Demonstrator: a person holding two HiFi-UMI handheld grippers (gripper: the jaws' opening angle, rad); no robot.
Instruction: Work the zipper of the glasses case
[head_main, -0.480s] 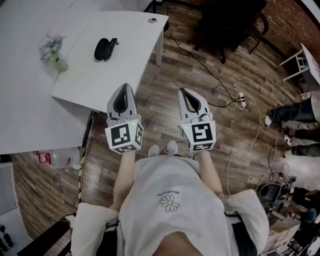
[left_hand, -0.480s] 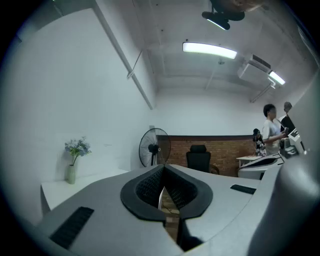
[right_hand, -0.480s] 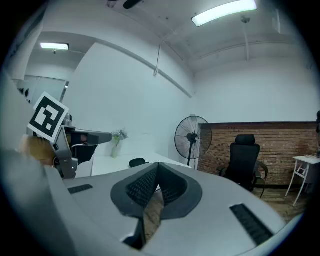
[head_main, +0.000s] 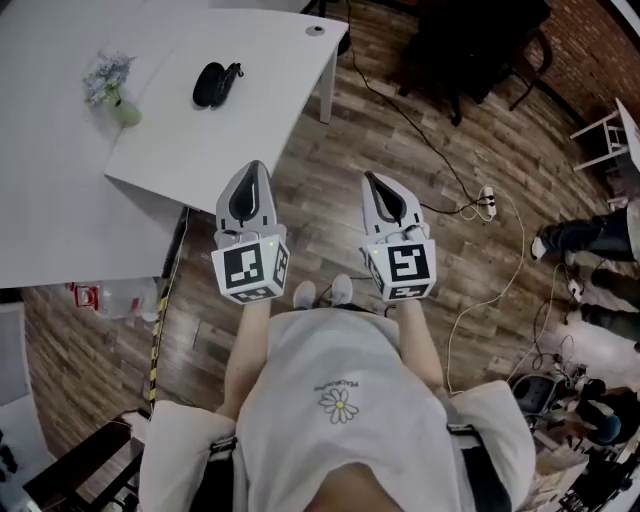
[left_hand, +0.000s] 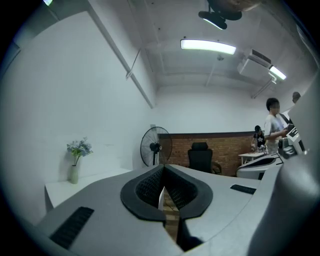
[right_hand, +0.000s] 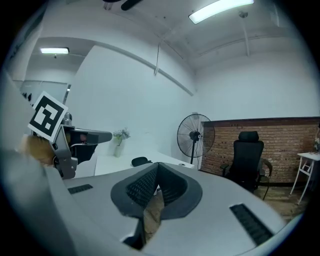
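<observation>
The left gripper and the right gripper are being held about level, side by side. Each has its jaws pressed together, and nothing is being gripped between them. No part of the task is being done yet. The case is lying untouched on the bench, well apart from both grippers. Whether its zipper is open or closed cannot be told from this far off. All the work is judged to be left: the case is to be reached, steadied, and its slider pulled. A vase of flowers is standing left of the case on the white top. Nearer than the case, wooden floor is being stood on. Right of the case, a fan, a chair and a brick wall are being shown by the right gripper view.
</observation>
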